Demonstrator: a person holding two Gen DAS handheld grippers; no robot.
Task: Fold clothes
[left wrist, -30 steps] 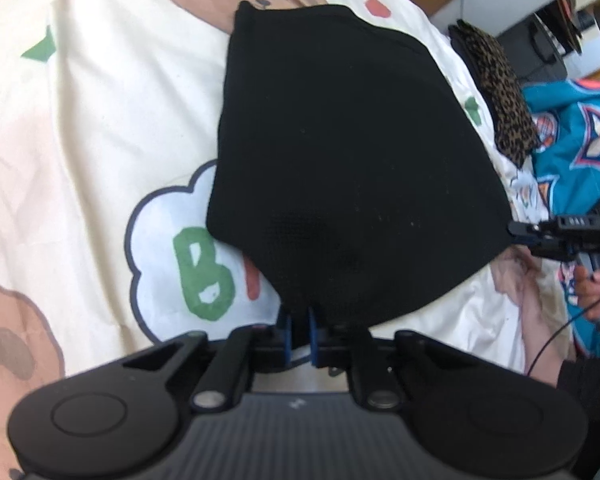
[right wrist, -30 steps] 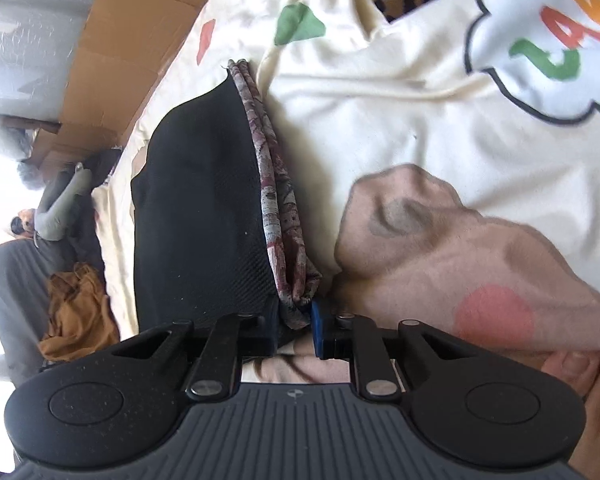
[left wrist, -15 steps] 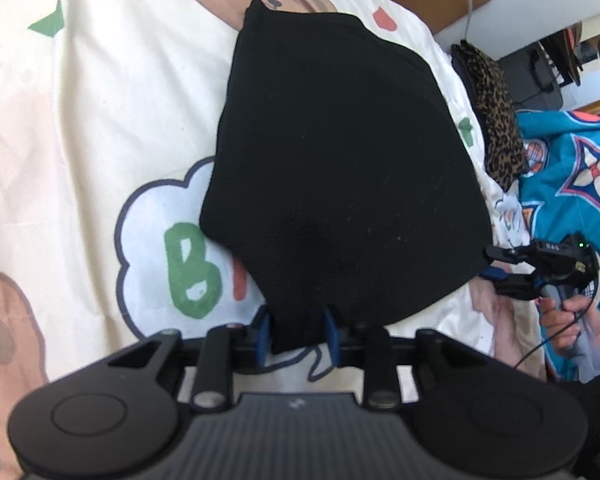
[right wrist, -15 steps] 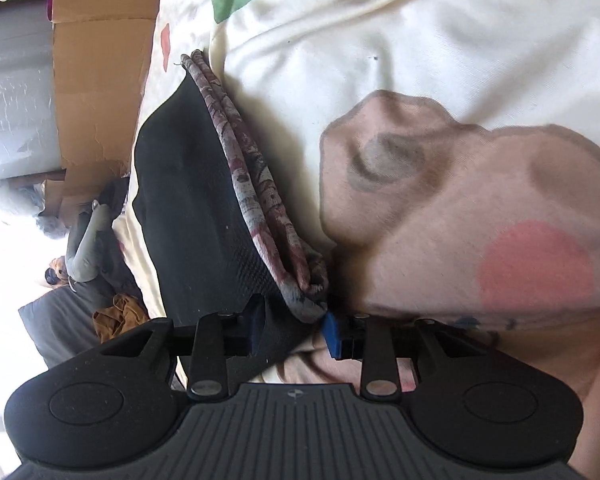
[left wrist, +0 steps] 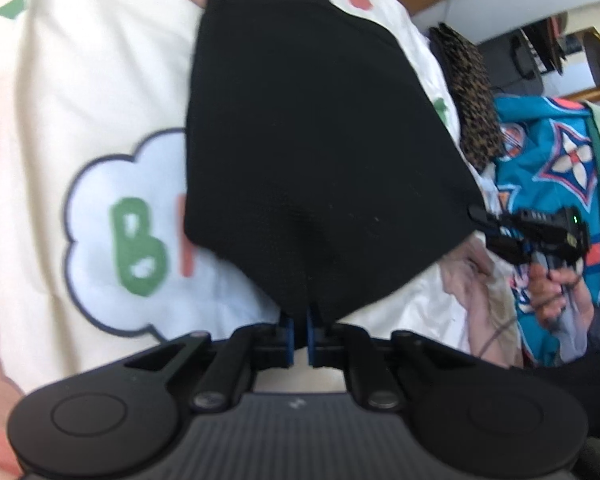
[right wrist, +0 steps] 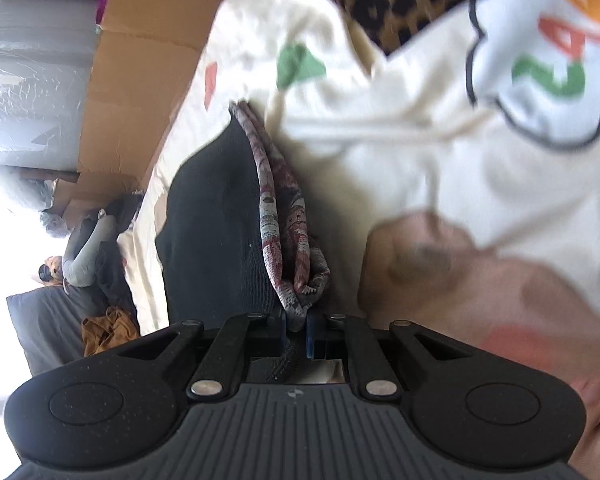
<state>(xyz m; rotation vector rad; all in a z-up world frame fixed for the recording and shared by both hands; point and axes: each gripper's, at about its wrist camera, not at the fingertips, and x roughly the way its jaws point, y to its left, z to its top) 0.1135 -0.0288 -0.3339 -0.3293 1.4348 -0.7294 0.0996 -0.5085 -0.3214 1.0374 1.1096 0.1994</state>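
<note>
— What do we have on the left?

— Our left claw (left wrist: 298, 334) has just pinched together on the near corner of the folded black knit garment (left wrist: 312, 148), which lies on the cream cartoon-print bedsheet (left wrist: 80, 92), partly covering a white cloud with a green letter B.

— And to the right?

— Our right claw (right wrist: 298, 330) has just been closing too; it is clamped on the garment's other near corner, where the maroon-and-grey patterned lining (right wrist: 288, 240) shows along the edge. A leopard-print cloth (right wrist: 396, 0) lies beyond.
</note>
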